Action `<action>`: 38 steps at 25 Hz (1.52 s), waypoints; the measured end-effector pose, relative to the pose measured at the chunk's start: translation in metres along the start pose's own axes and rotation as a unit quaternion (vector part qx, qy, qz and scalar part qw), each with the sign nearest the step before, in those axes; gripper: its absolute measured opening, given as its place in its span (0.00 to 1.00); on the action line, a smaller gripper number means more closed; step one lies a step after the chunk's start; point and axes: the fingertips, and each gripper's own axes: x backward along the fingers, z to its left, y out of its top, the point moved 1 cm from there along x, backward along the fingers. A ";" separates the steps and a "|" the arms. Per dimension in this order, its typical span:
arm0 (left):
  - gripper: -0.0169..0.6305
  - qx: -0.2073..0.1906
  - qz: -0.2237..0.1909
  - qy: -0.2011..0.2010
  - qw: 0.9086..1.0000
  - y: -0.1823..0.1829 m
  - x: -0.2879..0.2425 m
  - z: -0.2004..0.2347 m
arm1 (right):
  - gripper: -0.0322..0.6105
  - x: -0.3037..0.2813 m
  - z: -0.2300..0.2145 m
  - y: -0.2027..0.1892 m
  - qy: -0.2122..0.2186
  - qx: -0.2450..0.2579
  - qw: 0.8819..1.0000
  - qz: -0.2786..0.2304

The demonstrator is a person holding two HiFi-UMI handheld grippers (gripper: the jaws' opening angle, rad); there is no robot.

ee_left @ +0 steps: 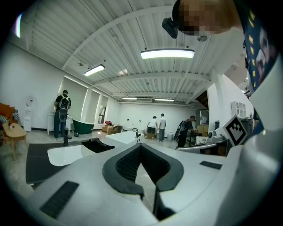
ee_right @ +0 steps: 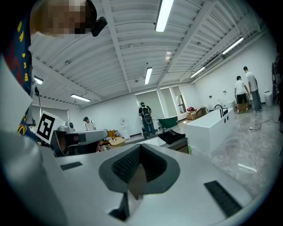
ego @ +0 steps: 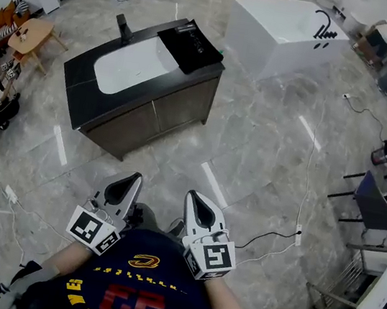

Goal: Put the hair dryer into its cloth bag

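A black bundle (ego: 190, 44), seemingly the cloth bag with the dryer, lies on the right end of a dark vanity counter (ego: 81, 85) across the floor from me; I cannot tell the dryer and bag apart. The bundle also shows far off in the left gripper view (ee_left: 98, 145) and in the right gripper view (ee_right: 173, 137). My left gripper (ego: 134, 177) and right gripper (ego: 193, 195) are held close to my chest, side by side, well short of the vanity. Both are shut with nothing between the jaws, as the left gripper (ee_left: 140, 145) and right gripper (ee_right: 140, 148) show in their own views.
The vanity has a white basin (ego: 131, 64) and a black faucet (ego: 123, 28). A white bathtub (ego: 289, 31) stands at the back right. Cables (ego: 279, 236) trail over the marble floor. A small wooden table (ego: 30, 33) is at the left, chairs (ego: 374, 208) at the right, people at the room's edges.
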 end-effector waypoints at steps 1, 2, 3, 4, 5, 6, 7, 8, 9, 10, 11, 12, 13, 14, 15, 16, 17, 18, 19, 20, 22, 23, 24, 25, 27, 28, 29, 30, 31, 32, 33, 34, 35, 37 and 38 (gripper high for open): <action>0.03 0.003 0.004 0.003 1.000 -0.003 -0.002 -0.002 | 0.06 0.000 -0.004 -0.002 0.001 -0.003 1.000 0.005; 0.03 0.004 0.008 0.007 1.000 -0.004 -0.004 -0.003 | 0.06 0.001 -0.008 -0.003 0.001 -0.006 1.000 0.009; 0.03 0.003 0.010 0.010 1.000 -0.005 -0.006 -0.003 | 0.06 0.000 -0.012 -0.002 -0.001 -0.008 1.000 0.011; 0.03 0.000 0.011 0.014 1.000 -0.004 -0.009 -0.003 | 0.06 -0.001 -0.016 -0.001 -0.001 -0.011 1.000 0.012; 0.03 -0.006 0.011 0.017 1.000 -0.002 -0.012 -0.002 | 0.06 -0.003 -0.019 -0.001 0.000 -0.014 1.000 0.012; 0.03 -0.012 0.012 0.019 1.000 0.000 -0.016 -0.001 | 0.06 -0.007 -0.021 0.000 0.002 -0.016 1.000 0.012; 0.03 -0.017 0.013 0.021 1.000 0.001 -0.020 0.000 | 0.06 -0.013 -0.024 0.000 0.005 -0.016 1.000 0.014; 0.03 -0.020 0.015 0.021 0.999 0.000 -0.025 0.003 | 0.06 -0.019 -0.026 0.000 0.007 -0.017 1.000 0.016; 0.03 -0.020 0.018 0.022 0.999 0.000 -0.030 0.006 | 0.06 -0.025 -0.030 0.000 0.009 -0.017 1.000 0.018; 0.03 -0.019 0.021 0.023 0.999 -0.002 -0.036 0.011 | 0.06 -0.032 -0.033 0.001 0.010 -0.017 1.000 0.019; 0.03 -0.017 0.023 0.025 0.999 -0.003 -0.042 0.017 | 0.06 -0.039 -0.038 0.001 0.009 -0.017 1.000 0.020; 0.03 -0.014 0.025 0.027 0.999 -0.004 -0.048 0.024 | 0.06 -0.046 -0.042 0.002 0.008 -0.017 1.000 0.022; 0.03 -0.010 0.025 0.028 0.999 -0.004 -0.056 0.031 | 0.06 -0.053 -0.047 0.003 0.007 -0.016 1.000 0.025; 0.03 -0.005 0.025 0.027 0.999 -0.004 -0.064 0.039 | 0.06 -0.061 -0.052 0.004 0.007 -0.015 0.999 0.027; 0.03 0.000 0.023 0.024 0.999 -0.003 -0.074 0.046 | 0.06 -0.070 -0.057 0.006 0.005 -0.013 0.999 0.029; 0.03 0.003 0.022 0.019 1.000 -0.002 -0.085 0.054 | 0.06 -0.079 -0.062 0.009 0.002 -0.010 0.999 0.031; 0.03 0.006 0.021 0.012 1.000 0.000 -0.097 0.062 | 0.06 -0.089 -0.068 0.012 -0.002 -0.008 0.999 0.032; 0.03 0.008 0.019 0.005 1.000 0.002 -0.110 0.070 | 0.06 -0.100 -0.074 0.016 -0.006 -0.005 0.999 0.032; 0.03 0.009 0.016 -0.002 1.000 0.006 -0.122 0.078 | 0.06 -0.112 -0.080 0.020 -0.011 -0.003 0.999 0.034; 0.03 0.010 0.013 -0.009 1.000 0.011 -0.133 0.086 | 0.06 -0.122 -0.085 0.024 -0.015 0.000 0.999 0.035; 0.03 0.014 0.009 -0.021 1.000 0.019 -0.153 0.104 | 0.06 -0.143 -0.092 0.032 -0.024 0.006 0.999 0.039; 0.03 0.016 0.009 -0.025 1.000 0.021 -0.163 0.113 | 0.06 -0.153 -0.096 0.035 -0.029 0.008 0.999 0.042; 0.03 0.019 0.008 -0.030 0.999 0.023 -0.172 0.122 | 0.06 -0.162 -0.099 0.039 -0.034 0.009 0.998 0.045; 0.03 0.020 0.008 -0.035 0.999 0.025 -0.180 0.131 | 0.06 -0.172 -0.103 0.041 -0.041 0.008 0.998 0.049; 0.03 0.023 0.009 -0.043 0.999 0.026 -0.196 0.148 | 0.06 -0.191 -0.112 0.047 -0.057 0.006 0.997 0.058; 0.03 0.026 0.010 -0.046 0.999 0.025 -0.203 0.157 | 0.06 -0.200 -0.115 0.048 -0.060 0.006 0.996 0.059; 0.03 0.030 0.011 -0.048 0.998 0.025 -0.210 0.166 | 0.06 -0.209 -0.118 0.048 -0.061 0.006 0.996 0.059; 0.03 0.033 0.013 -0.051 0.998 0.024 -0.217 0.175 | 0.06 -0.218 -0.120 0.048 -0.062 0.006 0.996 0.060; 0.03 0.035 0.016 -0.054 0.998 0.024 -0.225 0.183 | 0.06 -0.226 -0.122 0.048 -0.064 0.005 0.996 0.061; 0.03 0.035 0.018 -0.057 0.998 0.024 -0.232 0.191 | 0.06 -0.234 -0.124 0.049 -0.067 0.004 0.996 0.062; 0.03 0.034 0.020 -0.060 0.997 0.024 -0.239 0.197 | 0.06 -0.241 -0.127 0.050 -0.070 0.002 0.996 0.063; 0.03 0.033 0.021 -0.062 0.997 0.025 -0.245 0.202 | 0.06 -0.246 -0.131 0.052 -0.074 -0.001 0.995 0.064; 0.03 0.031 0.022 -0.063 0.997 0.026 -0.250 0.206 | 0.06 -0.251 -0.135 0.053 -0.077 -0.004 0.995 0.066; 0.03 0.029 0.023 -0.067 0.997 0.027 -0.260 0.210 | 0.06 -0.259 -0.142 0.055 -0.079 -0.006 0.994 0.071; 0.03 0.029 0.026 -0.069 0.997 0.025 -0.266 0.212 | 0.06 -0.263 -0.144 0.056 -0.078 -0.006 0.994 0.076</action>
